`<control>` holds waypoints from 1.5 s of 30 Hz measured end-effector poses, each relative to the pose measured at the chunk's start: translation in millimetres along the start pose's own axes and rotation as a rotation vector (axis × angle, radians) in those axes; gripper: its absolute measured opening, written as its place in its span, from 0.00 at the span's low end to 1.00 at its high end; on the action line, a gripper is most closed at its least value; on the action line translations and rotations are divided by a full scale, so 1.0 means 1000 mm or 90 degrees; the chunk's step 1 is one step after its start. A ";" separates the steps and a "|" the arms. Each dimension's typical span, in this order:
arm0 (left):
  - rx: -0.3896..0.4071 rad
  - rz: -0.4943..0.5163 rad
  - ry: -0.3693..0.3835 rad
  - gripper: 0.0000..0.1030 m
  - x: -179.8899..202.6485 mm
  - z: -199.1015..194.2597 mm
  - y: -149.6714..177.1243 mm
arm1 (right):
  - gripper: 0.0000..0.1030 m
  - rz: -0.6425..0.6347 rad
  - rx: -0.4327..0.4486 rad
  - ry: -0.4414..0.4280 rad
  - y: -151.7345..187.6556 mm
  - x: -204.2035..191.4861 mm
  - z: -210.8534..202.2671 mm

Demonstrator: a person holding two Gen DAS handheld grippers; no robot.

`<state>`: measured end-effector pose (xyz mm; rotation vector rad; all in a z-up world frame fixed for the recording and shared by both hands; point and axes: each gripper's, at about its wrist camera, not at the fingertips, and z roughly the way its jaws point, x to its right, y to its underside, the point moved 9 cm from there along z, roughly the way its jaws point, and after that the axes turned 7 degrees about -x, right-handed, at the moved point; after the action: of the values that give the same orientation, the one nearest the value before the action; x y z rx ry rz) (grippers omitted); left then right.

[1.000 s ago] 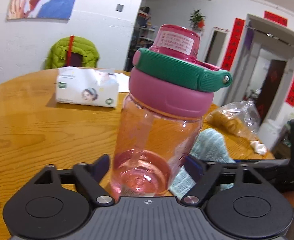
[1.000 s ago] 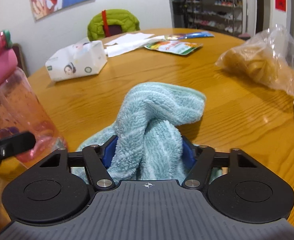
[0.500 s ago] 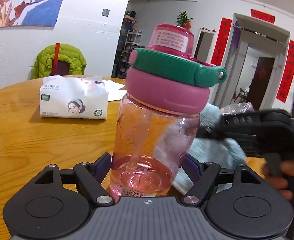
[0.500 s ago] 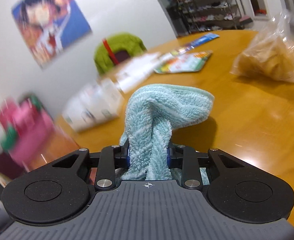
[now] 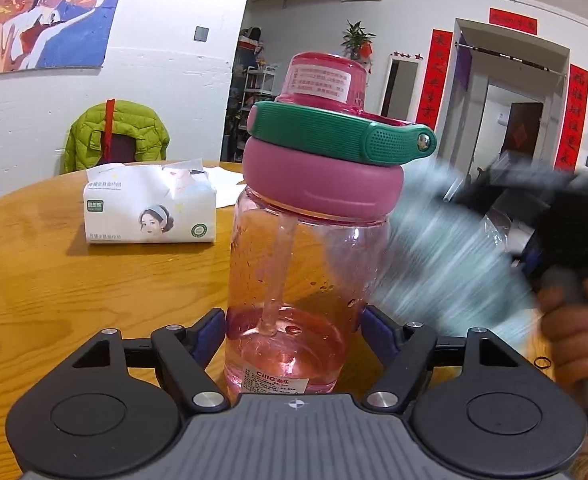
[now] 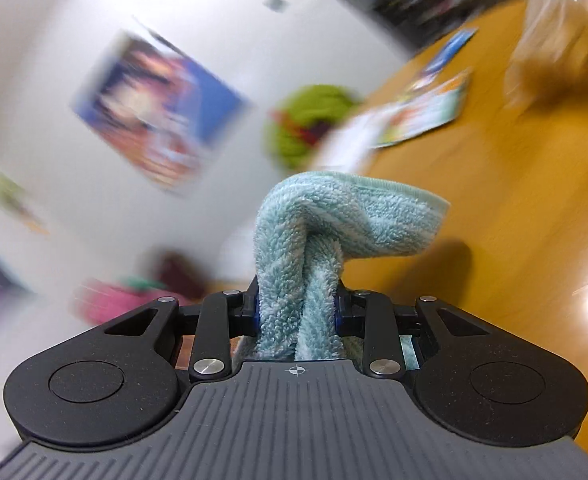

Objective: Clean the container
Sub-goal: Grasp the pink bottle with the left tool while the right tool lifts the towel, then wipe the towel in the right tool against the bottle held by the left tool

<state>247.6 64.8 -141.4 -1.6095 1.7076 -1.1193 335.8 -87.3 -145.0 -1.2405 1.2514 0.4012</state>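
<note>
Bottle held, cloth at its side.

My left fingers [image 5: 294, 332] clamp the base of the clear pink bottle [image 5: 305, 264], upright above the wooden tabletop [image 5: 74, 280], lid on, droplets on its smooth wall. My right fingers [image 6: 297, 310] pinch a fluffy teal cloth [image 6: 333, 220], blurred against the bottle's right side; I judge wiping is underway, how much remains unclear.

Matte black linkages, silver pivot screws, blue finger pads on left hand-held gripper [image 5: 294, 326] and right hand-held gripper [image 6: 297, 307]. Ribbed grey housing, crosshair mark at centre edge, round black discs either side.
</note>
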 end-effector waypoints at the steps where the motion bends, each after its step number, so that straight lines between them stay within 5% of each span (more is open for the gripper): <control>1: 0.001 0.001 0.003 0.70 0.000 0.001 0.000 | 0.30 0.041 -0.001 -0.091 0.000 -0.007 -0.004; 7: 0.006 0.016 -0.002 0.69 0.002 0.004 0.000 | 0.31 0.162 -0.072 -0.138 0.017 0.007 0.023; 28: 0.006 0.048 0.003 0.69 0.010 0.006 0.002 | 0.31 0.111 -0.137 0.099 0.026 0.041 0.044; 32: 0.001 0.020 -0.027 0.78 0.008 0.001 0.003 | 0.31 0.055 -0.116 0.127 0.019 0.033 0.042; 37: 0.018 0.010 -0.096 0.84 0.021 -0.023 0.014 | 0.31 0.092 -0.014 0.026 -0.013 0.022 0.034; 45: 0.018 0.071 -0.086 0.82 0.031 -0.005 0.006 | 0.32 0.151 -0.094 -0.029 0.006 0.024 0.051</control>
<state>235.8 35.5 -138.9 -1.5171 1.6647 -0.9539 364.5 -50.5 -177.4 -1.2027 1.3535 0.7014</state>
